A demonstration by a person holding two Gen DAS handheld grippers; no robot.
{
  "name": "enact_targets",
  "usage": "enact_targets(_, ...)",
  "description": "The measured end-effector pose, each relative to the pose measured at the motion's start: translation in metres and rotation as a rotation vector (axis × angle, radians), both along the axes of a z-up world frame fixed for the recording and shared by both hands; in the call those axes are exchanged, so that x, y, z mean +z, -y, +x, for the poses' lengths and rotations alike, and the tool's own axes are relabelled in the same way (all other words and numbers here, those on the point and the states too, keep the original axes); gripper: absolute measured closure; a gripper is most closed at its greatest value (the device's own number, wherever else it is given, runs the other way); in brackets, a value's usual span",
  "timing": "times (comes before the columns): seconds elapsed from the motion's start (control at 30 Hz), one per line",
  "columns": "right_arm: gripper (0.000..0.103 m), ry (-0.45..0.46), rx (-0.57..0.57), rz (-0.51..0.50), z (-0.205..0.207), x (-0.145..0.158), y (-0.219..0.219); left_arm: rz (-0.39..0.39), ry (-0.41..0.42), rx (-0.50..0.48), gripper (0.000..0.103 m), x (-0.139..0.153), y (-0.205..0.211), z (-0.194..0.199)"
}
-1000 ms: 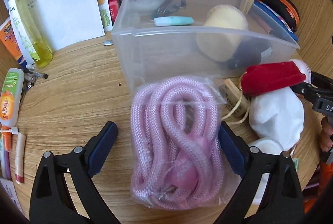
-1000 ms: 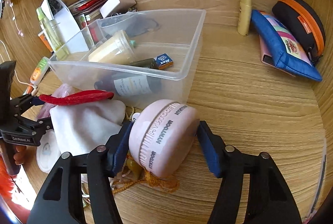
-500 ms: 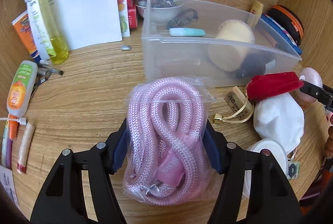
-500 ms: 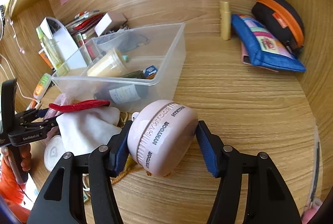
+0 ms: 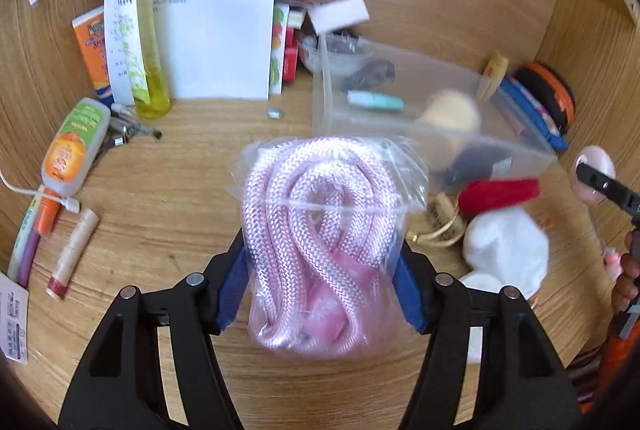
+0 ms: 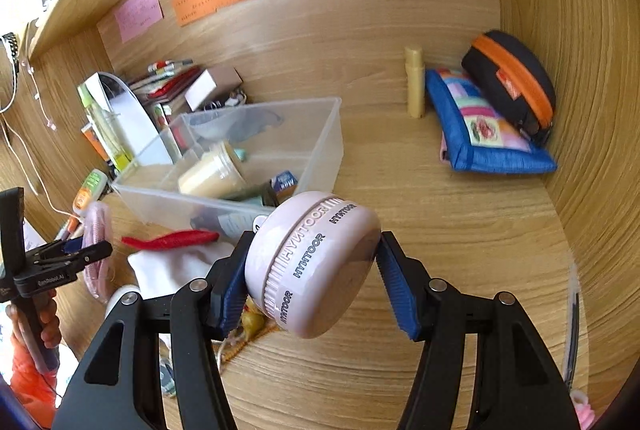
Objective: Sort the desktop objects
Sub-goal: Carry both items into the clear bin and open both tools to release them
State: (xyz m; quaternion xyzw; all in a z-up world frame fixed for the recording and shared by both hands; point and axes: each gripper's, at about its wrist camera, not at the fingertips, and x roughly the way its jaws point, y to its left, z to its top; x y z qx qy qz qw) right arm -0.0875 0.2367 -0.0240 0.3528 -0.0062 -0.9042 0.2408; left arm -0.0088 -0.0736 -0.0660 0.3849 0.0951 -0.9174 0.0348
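My left gripper [image 5: 322, 282] is shut on a clear bag of coiled pink rope [image 5: 320, 230] and holds it above the wooden desk. My right gripper [image 6: 312, 274] is shut on a round pink HYMTOOR case [image 6: 312, 266], lifted off the desk. The case also shows at the far right of the left wrist view [image 5: 594, 170]. A clear plastic bin [image 5: 420, 126] stands behind the rope bag; it holds a cream jar [image 6: 212, 174], a teal tube [image 5: 374, 101] and dark items. In the right wrist view the bin [image 6: 320, 146] is up left of the case.
A white cloth [image 5: 504, 250] with a red piece [image 5: 500, 192] and a tagged cord lie right of the bag. Bottles, tubes and pens [image 5: 72, 150] lie left. Papers and boxes [image 5: 224, 30] stand behind. A blue pouch [image 6: 484, 134], black-orange case [image 6: 512, 78] and cream stick [image 6: 414, 86] sit at the right wall.
My left gripper closed on the rope bag and lifted it up and back from the bin. My right gripper rose with the pink case, away from the desk.
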Motion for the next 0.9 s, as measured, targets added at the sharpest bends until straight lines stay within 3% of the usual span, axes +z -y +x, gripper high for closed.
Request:
enact_targets(0.47, 0.047, -0.105, 0.049, -0.039, -0.008, 0.032, 0.019, -0.006, -0.191, 0.011, 0.04, 0.058, -0.004, -0.009)
enact_targets(0.9, 0.047, -0.133, 0.087, -0.016, -0.037, 0.042, 0.046, -0.004, -0.258, -0.003, 0.04, 0.085, -0.004, -0.048)
